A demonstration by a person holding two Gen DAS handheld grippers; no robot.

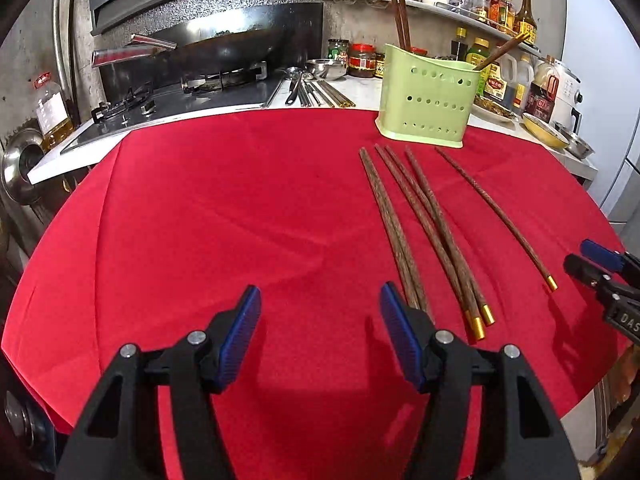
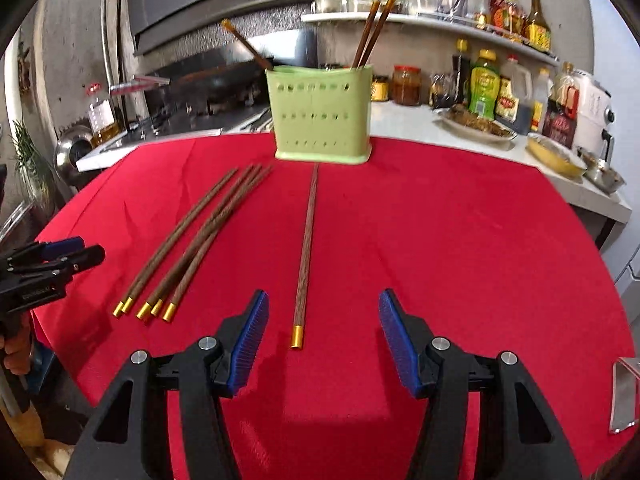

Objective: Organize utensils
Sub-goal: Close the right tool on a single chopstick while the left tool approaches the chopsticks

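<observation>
Only "DAS" can be read, in pale letters on the right gripper (image 1: pixel 592 258) body; bottle labels (image 1: pixel 496 84) are illegible.

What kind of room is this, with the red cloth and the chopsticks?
Most likely a home kitchen. A wok sits on a gas stove, and a wall shelf holds jars and sauce bottles behind the green utensil holder.

Left gripper (image 1: pixel 320 300) above a red cloth (image 1: pixel 240 220), jaws apart with nothing between them. Wooden chopsticks (image 1: pixel 424 232) with gold caps lie to its right; one single chopstick (image 1: pixel 496 216) lies apart, nearer the right gripper (image 1: pixel 588 256) at the frame edge. A green holder (image 1: pixel 428 100) containing chopsticks stands beyond.
</observation>
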